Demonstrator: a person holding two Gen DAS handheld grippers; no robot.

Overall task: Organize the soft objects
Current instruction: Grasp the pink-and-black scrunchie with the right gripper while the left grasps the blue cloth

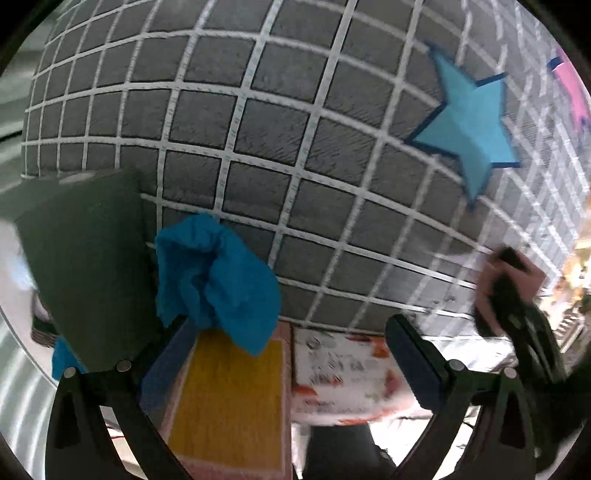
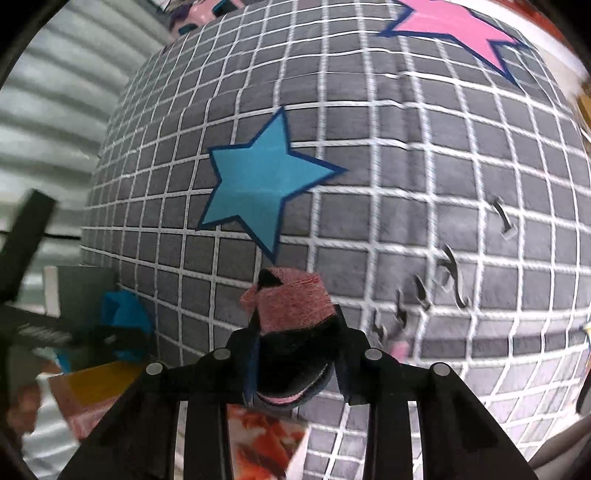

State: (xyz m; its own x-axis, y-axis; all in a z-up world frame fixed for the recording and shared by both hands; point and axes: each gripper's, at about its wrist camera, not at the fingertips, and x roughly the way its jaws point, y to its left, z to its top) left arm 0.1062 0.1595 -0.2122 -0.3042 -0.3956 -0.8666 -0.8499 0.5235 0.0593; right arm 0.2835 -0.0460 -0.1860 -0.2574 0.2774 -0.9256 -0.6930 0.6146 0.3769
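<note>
Sock (image 2: 291, 306), pink with a black toe and heel, is pinched between the closed jaws of the right gripper (image 2: 295, 369); it is bunched, and its pink cuff sticks out ahead of the fingers above the grey gridded mat (image 2: 406, 184). In the left wrist view the same sock is seen blurred at the right edge. Blue cloth (image 1: 214, 280), crumpled, sits at the near edge of the mat, just beside a dark grey box (image 1: 85, 266) and partly over a yellow-topped box (image 1: 229, 398).

- Left gripper (image 1: 295, 354): jaws wide open, nothing between them; the cloth lies touching or just ahead of the left finger (image 1: 173, 354) — contact cannot be told.
- Blue star (image 2: 258, 184) and pink star (image 2: 454, 26) are marked on the mat; whether they serve as sorting spots is only a guess.

Step judged in hand: sock carried to its place while the cloth is approached. The sock is best kept clamped until it rests on the mat. For the cloth, the open fingers are best centred over the thickest fold, so that one thin layer is not pinched alone.
</note>
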